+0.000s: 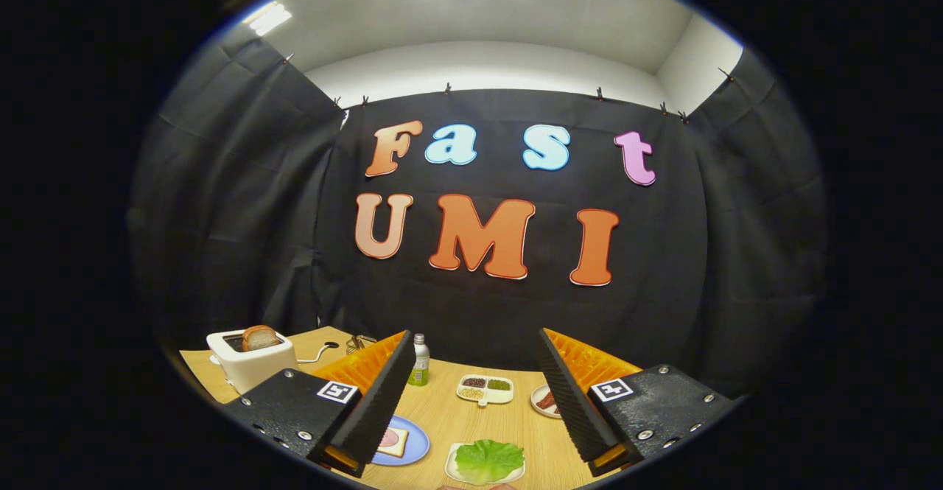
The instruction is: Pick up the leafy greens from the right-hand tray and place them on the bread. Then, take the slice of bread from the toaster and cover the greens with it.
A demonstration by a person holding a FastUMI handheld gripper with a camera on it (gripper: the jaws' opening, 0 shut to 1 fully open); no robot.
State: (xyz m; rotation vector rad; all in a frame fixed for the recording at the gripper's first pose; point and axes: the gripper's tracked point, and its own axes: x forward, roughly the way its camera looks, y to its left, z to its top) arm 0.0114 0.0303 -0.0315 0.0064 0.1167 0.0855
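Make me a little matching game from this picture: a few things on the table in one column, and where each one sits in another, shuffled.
The gripper hangs open above the table, holding nothing.

Things:
1. Leafy greens
2. Bread slice with a pink topping
3. Plain bread slice
4. Small bottle

Places:
A. In the white toaster
B. On the blue plate
C. Standing upright near the cloth wall
D. On the white tray between the fingers

Pairs: 1-D, 2-B, 3-A, 4-C
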